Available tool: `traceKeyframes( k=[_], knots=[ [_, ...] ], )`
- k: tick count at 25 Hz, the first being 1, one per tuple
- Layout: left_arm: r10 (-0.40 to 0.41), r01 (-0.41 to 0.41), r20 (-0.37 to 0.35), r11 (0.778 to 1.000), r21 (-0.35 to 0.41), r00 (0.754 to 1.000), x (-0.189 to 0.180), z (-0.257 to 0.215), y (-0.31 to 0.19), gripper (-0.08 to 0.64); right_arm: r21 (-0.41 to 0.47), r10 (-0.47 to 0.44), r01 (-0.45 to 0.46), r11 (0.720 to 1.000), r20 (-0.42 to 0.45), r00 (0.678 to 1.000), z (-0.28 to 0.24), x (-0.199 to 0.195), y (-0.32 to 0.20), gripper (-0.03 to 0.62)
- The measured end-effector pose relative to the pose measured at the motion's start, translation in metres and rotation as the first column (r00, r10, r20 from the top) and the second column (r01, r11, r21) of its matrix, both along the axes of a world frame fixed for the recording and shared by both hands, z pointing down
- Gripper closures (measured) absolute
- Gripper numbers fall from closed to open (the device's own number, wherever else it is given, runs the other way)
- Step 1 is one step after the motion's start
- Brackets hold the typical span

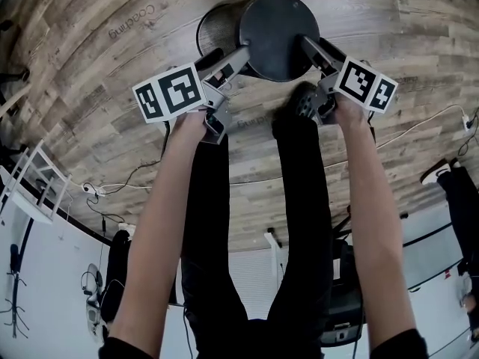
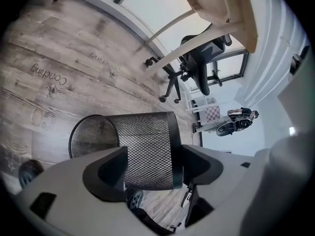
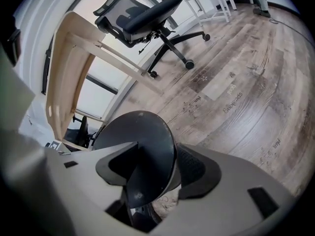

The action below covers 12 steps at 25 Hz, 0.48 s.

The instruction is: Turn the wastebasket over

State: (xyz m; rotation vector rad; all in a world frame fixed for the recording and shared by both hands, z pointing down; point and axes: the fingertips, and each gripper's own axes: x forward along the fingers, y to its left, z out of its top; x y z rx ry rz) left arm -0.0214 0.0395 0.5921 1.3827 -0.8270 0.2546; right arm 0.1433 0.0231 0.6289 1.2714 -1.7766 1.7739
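Left gripper view: the left tongs (image 2: 153, 157) stand released, jaws spread wide with the black mesh wastebasket (image 2: 147, 141) between them, one jaw beside its wall, the other beside its base. The right tongs (image 3: 160, 151) are clenched on the wastebasket's bottom edge, one jaw across the solid base, the other against the mesh wall. From the head view, the wastebasket is tipped over, base turned up and open rim down toward the wooden floor (image 1: 112, 88), just beyond the person's legs (image 1: 299, 200). An office chair (image 3: 142, 14) stands well apart.
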Motion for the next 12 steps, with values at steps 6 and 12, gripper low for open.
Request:
traceKeyframes(
  k=[6,12],
  knots=[
    [0.011,-0.011,-0.023,1.0,-0.012,1.0,-0.019,0.004,0.015,0.204,-0.015,-0.011,0.011,1.0,-0.019,1.0,-0.004,-0.016,0.014,0.331],
    [-0.003,0.003,-0.032,1.0,0.021,0.999,-0.035,0.009,0.024,0.284,-0.034,0.032,-0.031,0.999,0.01,0.999,-0.004,-0.037,0.032,0.334]
  ],
)
